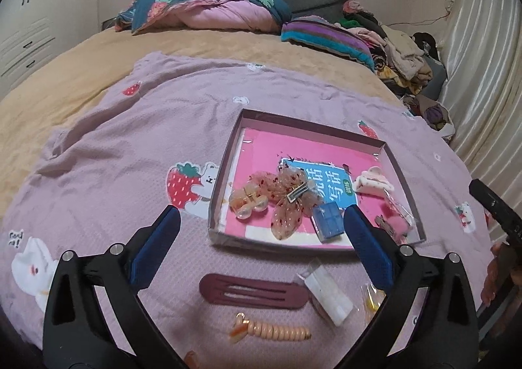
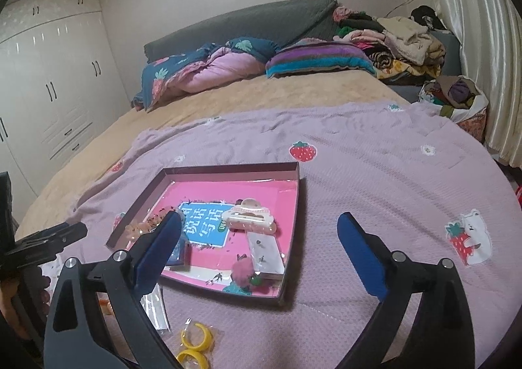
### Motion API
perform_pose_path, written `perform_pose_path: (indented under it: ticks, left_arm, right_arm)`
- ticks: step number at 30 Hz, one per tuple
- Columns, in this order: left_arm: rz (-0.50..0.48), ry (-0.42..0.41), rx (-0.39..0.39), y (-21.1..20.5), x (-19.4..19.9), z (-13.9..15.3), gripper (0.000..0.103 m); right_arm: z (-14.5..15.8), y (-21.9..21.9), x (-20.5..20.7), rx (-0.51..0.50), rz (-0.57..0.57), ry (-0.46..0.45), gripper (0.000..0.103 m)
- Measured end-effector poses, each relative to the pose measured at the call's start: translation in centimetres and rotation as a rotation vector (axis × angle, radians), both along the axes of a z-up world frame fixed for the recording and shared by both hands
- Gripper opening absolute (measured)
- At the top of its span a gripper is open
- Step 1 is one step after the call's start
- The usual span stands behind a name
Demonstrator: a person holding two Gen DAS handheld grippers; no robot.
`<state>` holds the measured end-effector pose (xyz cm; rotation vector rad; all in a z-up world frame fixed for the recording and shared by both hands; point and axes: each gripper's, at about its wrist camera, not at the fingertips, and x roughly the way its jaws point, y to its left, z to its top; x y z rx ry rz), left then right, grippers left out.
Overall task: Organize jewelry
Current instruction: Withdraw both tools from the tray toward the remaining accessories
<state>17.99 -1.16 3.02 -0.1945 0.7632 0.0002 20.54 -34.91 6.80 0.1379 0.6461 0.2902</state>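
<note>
A shallow box (image 1: pixel 405 176) (image 2: pixel 228 168) with a pink liner lies on the lilac blanket. It holds sheer butterfly clips (image 1: pixel 287 202), a blue cube box (image 1: pixel 328 220), a cream claw clip (image 1: pixel 373 181) (image 2: pixel 249 219), a card of studs (image 2: pixel 264 251) and a pink pompom (image 2: pixel 243 271). In front of the box lie a maroon snap clip (image 1: pixel 253 294), a peach spiral tie (image 1: pixel 277 333), a white packet (image 1: pixel 326 297) and yellow hoop earrings (image 2: pixel 195 343). My left gripper (image 1: pixel 261 228) is open and empty above the loose items. My right gripper (image 2: pixel 259 238) is open and empty over the box's near right corner.
The blanket (image 1: pixel 130 157) covers a tan bed. Rolled quilts (image 1: pixel 202 10) and a striped pillow (image 2: pixel 319 59) lie at the headboard. A clothes pile (image 2: pixel 407 39) and a curtain (image 2: pixel 483 26) are at the right, a white wardrobe (image 2: pixel 49 75) at the left.
</note>
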Motion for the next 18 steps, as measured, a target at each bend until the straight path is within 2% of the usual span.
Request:
perform_pose_path:
  ticks: [10, 18]
  left_arm:
    - [0.000, -0.050, 0.050, 1.4, -3.0, 1.7, 0.094]
    - [0.022, -0.087, 0.073, 2.7, -4.8, 2.8, 0.094]
  right_arm:
    - [2.5, 0.5, -2.9, 0.005, 0.004, -0.049, 0.096]
    - [2.7, 1.4, -4.7, 0.003, 0.013, -0.041, 0.096]
